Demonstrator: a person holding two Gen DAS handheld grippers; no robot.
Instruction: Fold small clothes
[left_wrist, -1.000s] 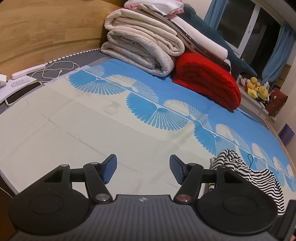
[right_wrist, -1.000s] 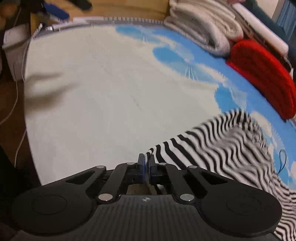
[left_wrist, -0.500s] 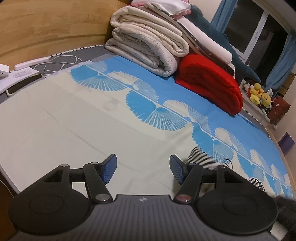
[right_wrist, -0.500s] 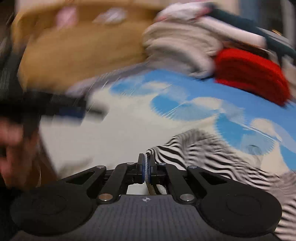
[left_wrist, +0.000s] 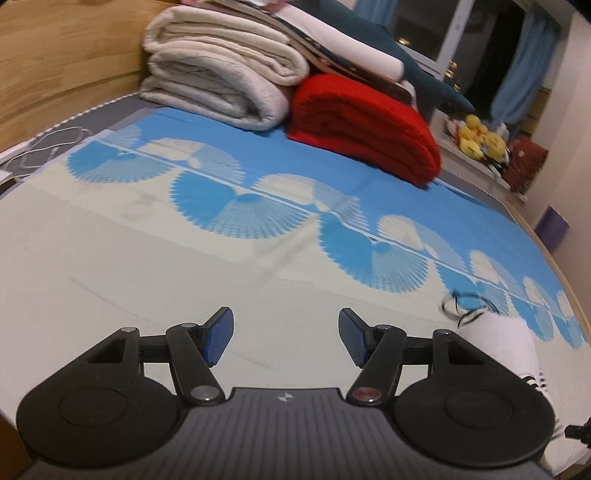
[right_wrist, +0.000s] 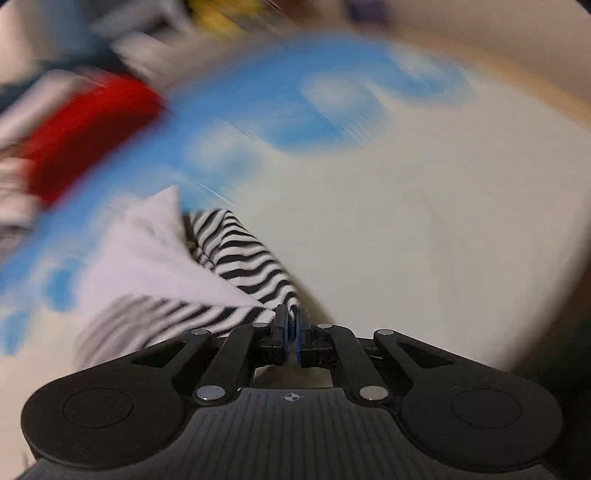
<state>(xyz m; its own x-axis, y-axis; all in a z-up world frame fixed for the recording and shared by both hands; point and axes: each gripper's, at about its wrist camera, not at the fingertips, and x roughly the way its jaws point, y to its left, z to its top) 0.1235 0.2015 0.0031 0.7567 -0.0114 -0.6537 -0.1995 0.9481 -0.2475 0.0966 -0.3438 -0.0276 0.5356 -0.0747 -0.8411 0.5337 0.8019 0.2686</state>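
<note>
Right tool (right_wrist: 291, 325) is pinching an edge of the zebra-striped garment (right_wrist: 240, 258), which is lying on the bed (right_wrist: 424, 240). Left tool (left_wrist: 286, 336) is hovering, jaws apart, beside the garment. Fabric appears light and limp; grasp hems or corners.

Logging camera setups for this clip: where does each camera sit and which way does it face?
Left wrist: on the left tool, open, low over the bedsheet, facing the red blanket and window.
Right wrist: on the right tool, shut on the striped garment; background blurred.
Shared: bedsheet, red blanket, and the garment at the left view's right edge.
</note>
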